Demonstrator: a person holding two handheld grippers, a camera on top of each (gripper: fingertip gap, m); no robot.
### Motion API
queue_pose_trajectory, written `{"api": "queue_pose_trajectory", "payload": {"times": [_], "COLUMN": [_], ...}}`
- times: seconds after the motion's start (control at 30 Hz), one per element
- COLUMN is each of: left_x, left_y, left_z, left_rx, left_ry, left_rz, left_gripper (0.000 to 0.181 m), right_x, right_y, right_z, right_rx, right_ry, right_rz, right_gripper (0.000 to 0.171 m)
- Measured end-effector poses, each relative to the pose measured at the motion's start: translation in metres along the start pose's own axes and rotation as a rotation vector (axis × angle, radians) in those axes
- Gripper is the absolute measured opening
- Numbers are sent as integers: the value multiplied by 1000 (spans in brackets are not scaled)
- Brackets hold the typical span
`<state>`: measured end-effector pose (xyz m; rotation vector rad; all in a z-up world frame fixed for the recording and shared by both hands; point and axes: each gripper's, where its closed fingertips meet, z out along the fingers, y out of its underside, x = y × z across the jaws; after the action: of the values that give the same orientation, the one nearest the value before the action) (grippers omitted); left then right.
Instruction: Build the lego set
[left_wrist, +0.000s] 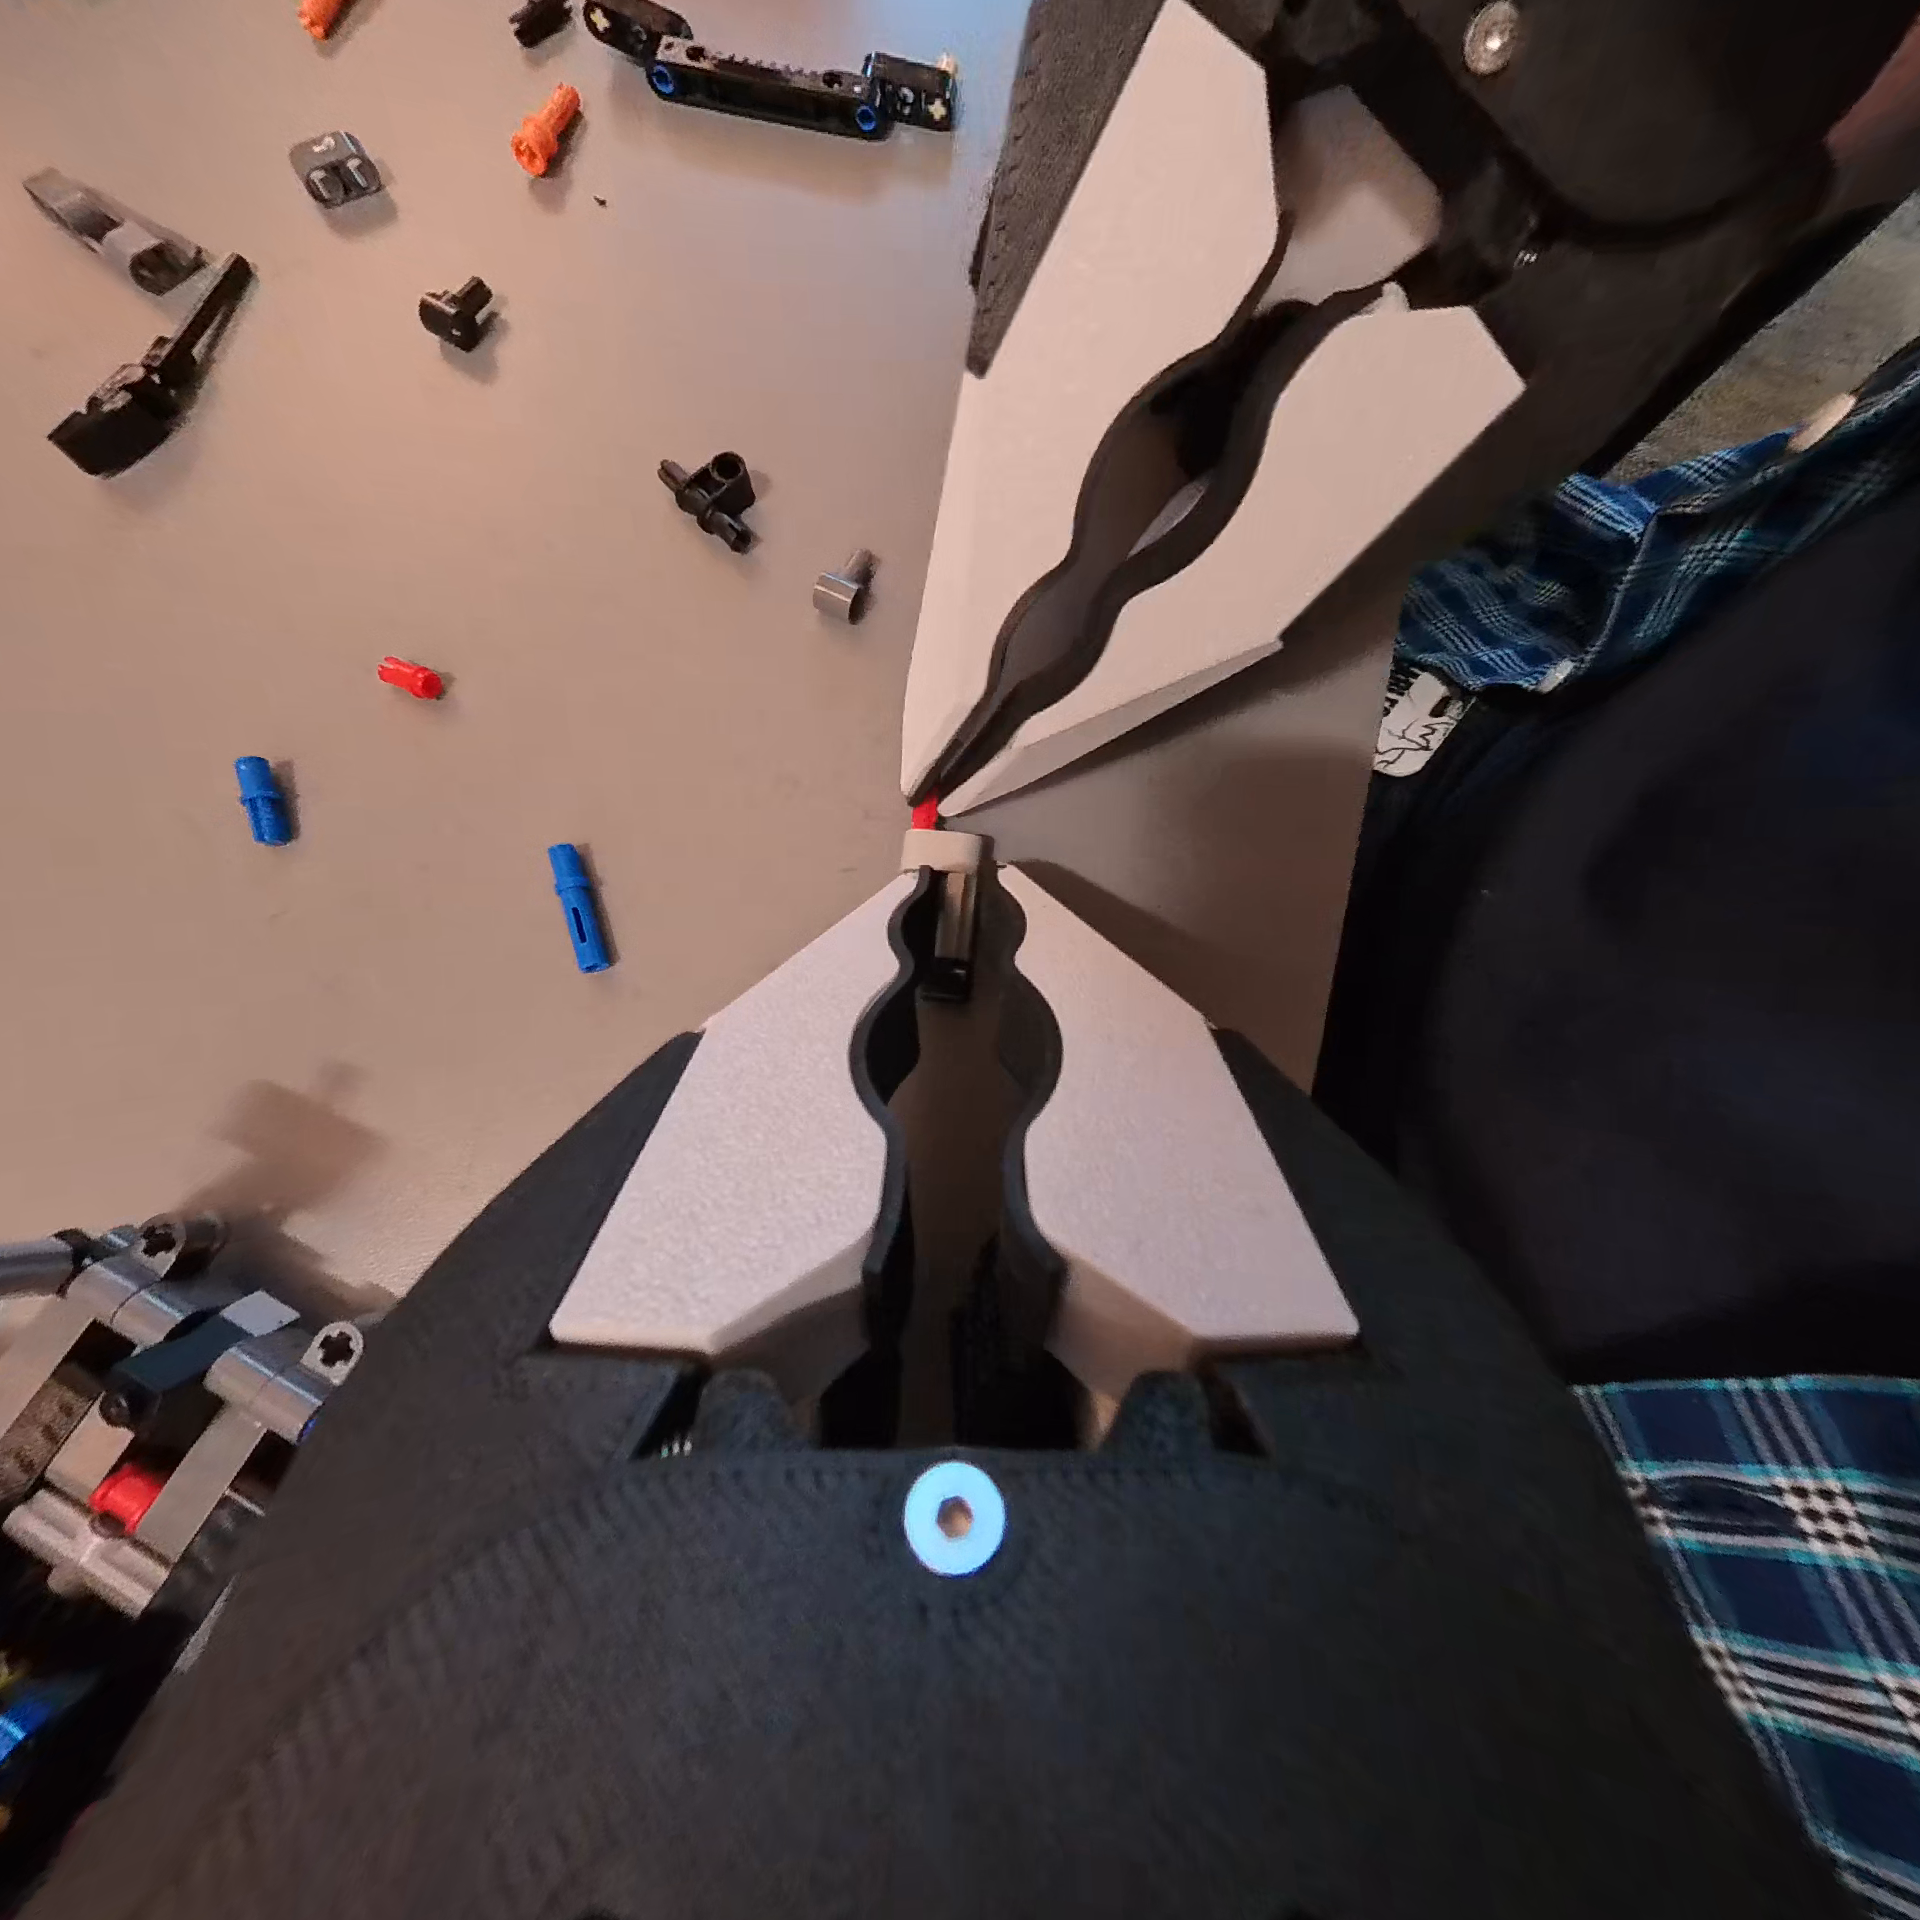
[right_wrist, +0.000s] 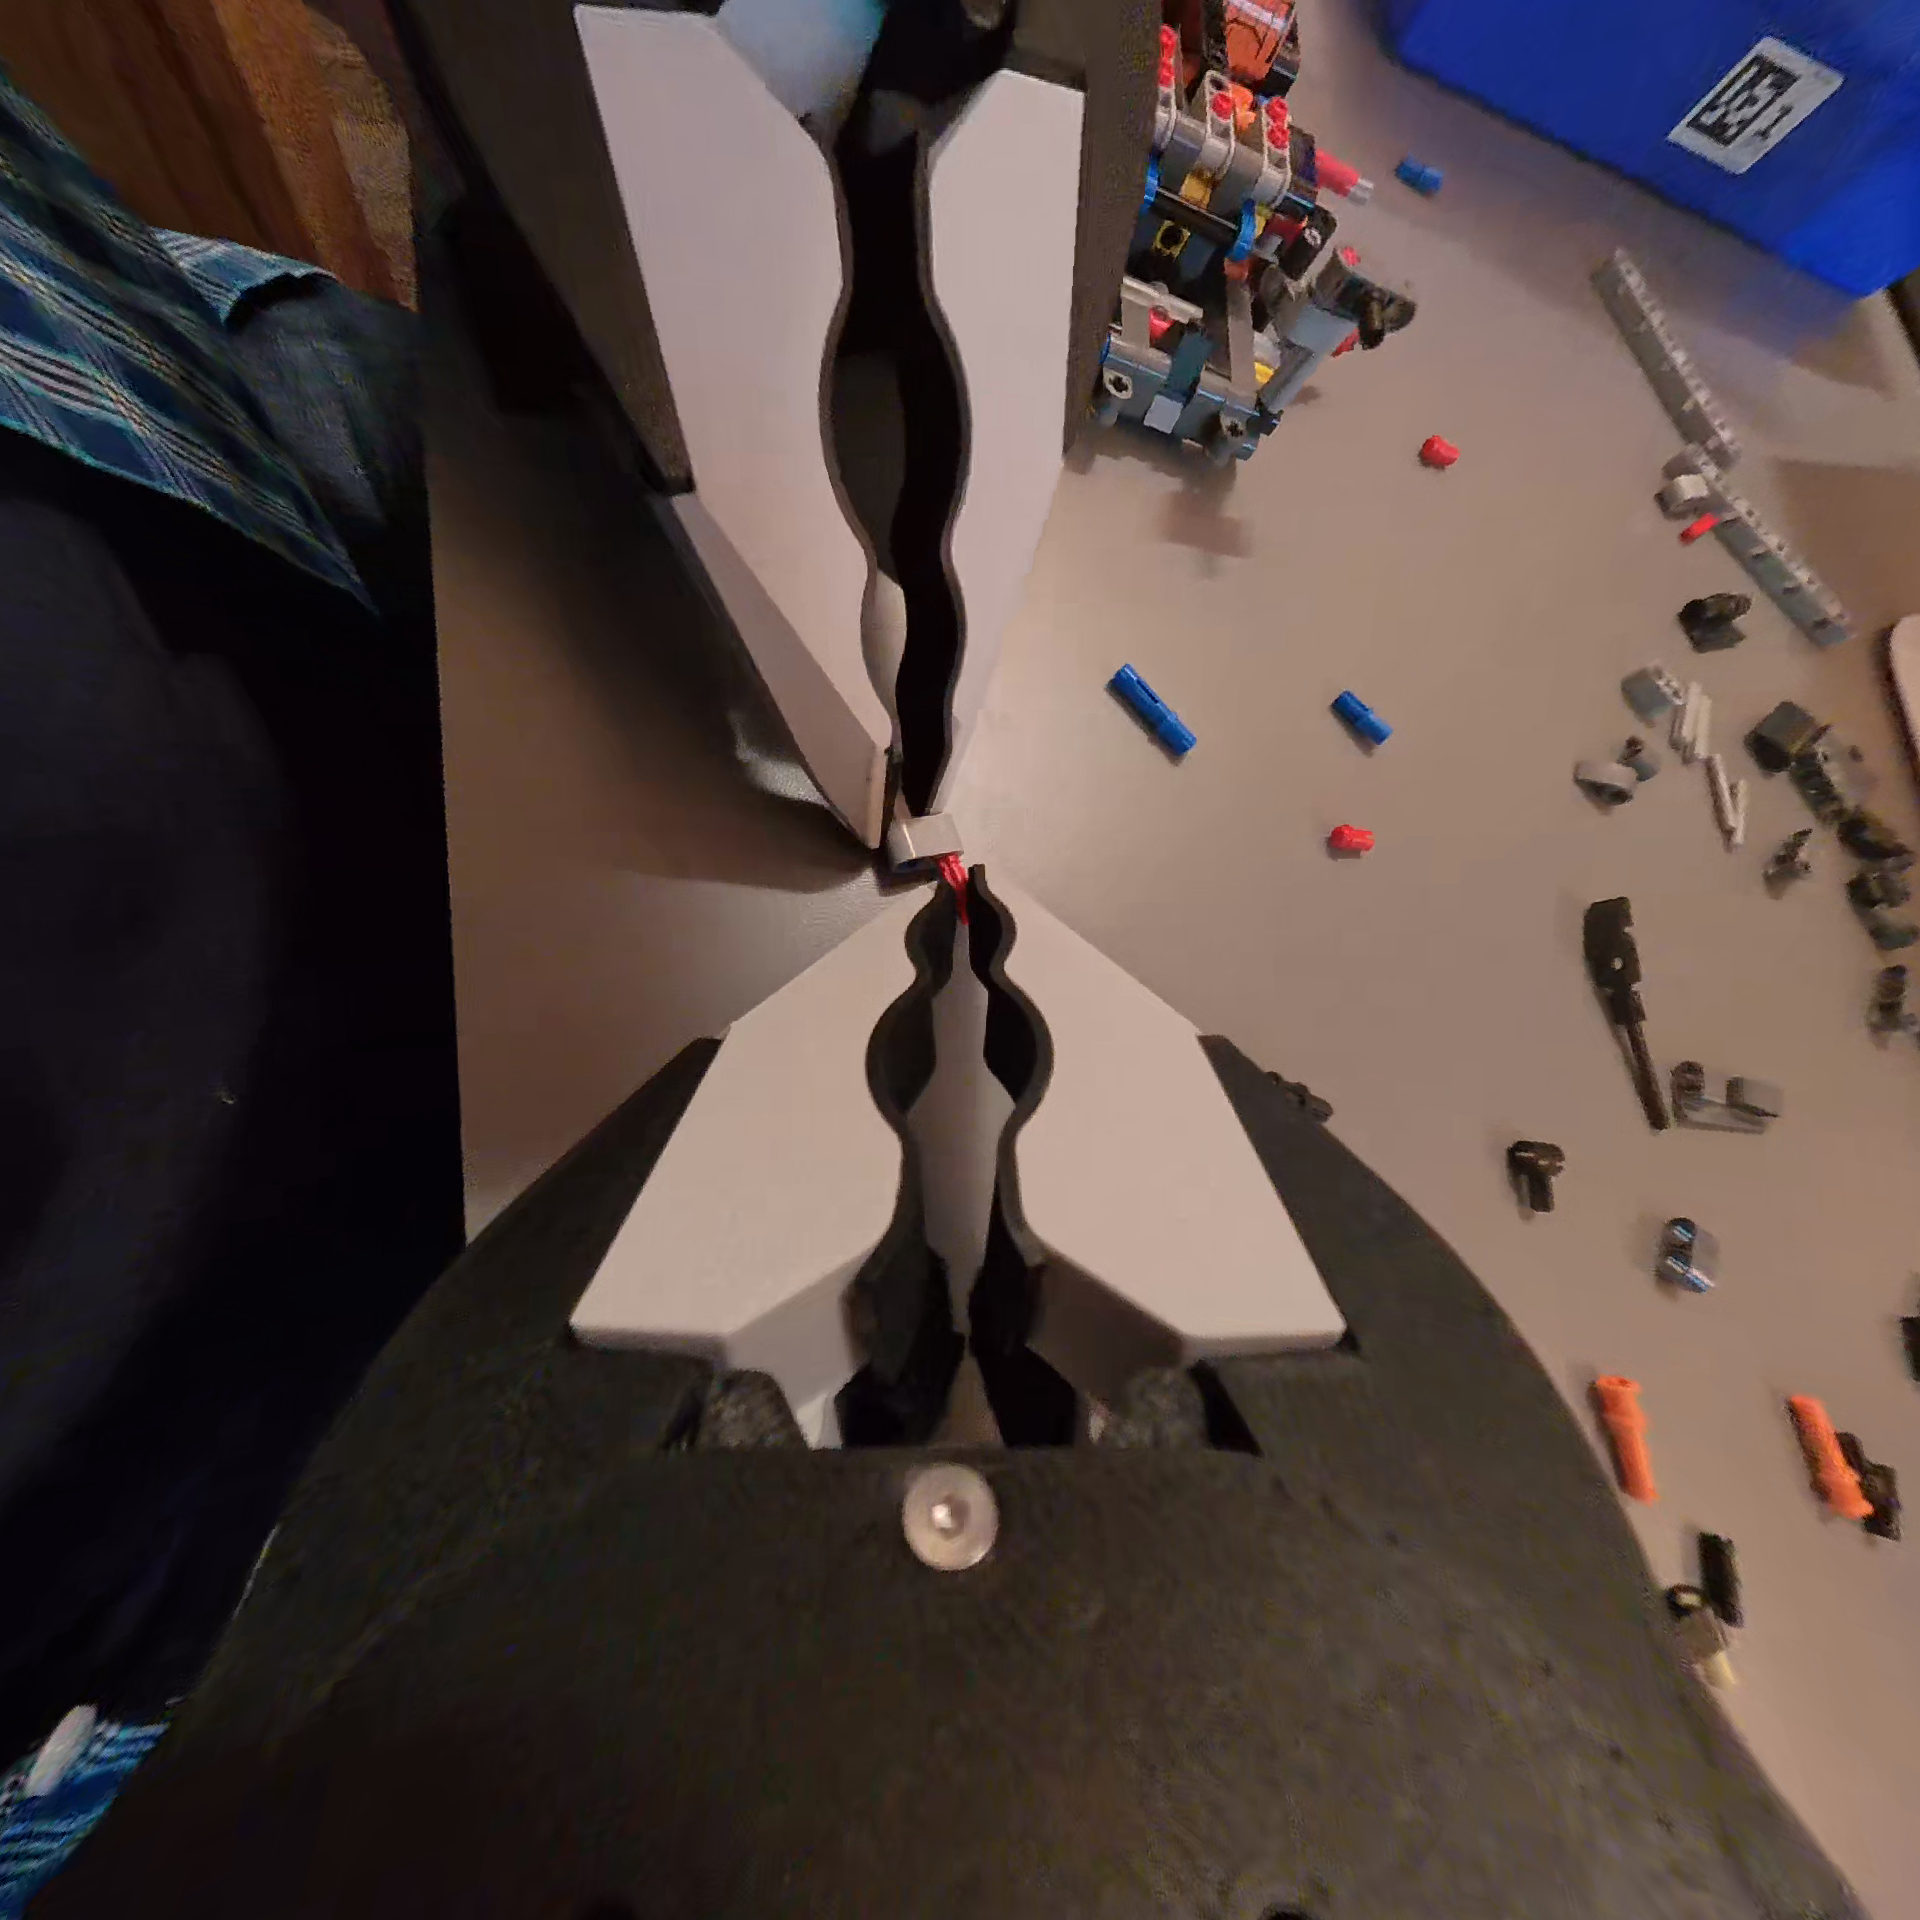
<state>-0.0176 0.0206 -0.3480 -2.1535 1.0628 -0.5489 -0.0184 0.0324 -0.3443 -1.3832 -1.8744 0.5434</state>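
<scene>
My left gripper (left_wrist: 948, 873) is shut on a small grey connector (left_wrist: 943, 850) with a black pin behind it. My right gripper (right_wrist: 961, 899) is shut on a small red pin (right_wrist: 951, 873). The two grippers meet tip to tip above the table. The red pin's end (left_wrist: 925, 808) touches the grey connector (right_wrist: 923, 834). In the left wrist view the right gripper (left_wrist: 935, 792) comes in from the top right. In the right wrist view the left gripper (right_wrist: 906, 821) comes down from the top. The part-built lego model (right_wrist: 1226, 270) stands on the table behind.
Loose pieces lie on the beige table (left_wrist: 623, 675): blue pins (left_wrist: 578, 906), a red pin (left_wrist: 410, 677), orange pins (right_wrist: 1623, 1436), black connectors (left_wrist: 715, 494), a grey beam (right_wrist: 1714, 447). A blue bin (right_wrist: 1662, 114) stands at the far right. A person's plaid shirt (left_wrist: 1766, 1558) is close by. From either gripper's tips it is about 35 cm to the grey beam (right_wrist: 1714, 447).
</scene>
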Motion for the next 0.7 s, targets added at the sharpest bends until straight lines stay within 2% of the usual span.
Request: {"api": "queue_pose_trajectory", "payload": {"times": [0.23, 0.7], "left_x": [0, -1], "left_y": [0, 0], "left_z": [0, 0], "left_rx": [1, 2], "left_ry": [18, 1], "left_rz": [-20, -44], "left_gripper": [7, 7], "right_x": [-1, -1], "right_y": [0, -1], "right_z": [1, 2], "right_rx": [22, -17], "right_ry": [-29, 82], "right_rz": [-15, -88], "right_gripper": [0, 0]}}
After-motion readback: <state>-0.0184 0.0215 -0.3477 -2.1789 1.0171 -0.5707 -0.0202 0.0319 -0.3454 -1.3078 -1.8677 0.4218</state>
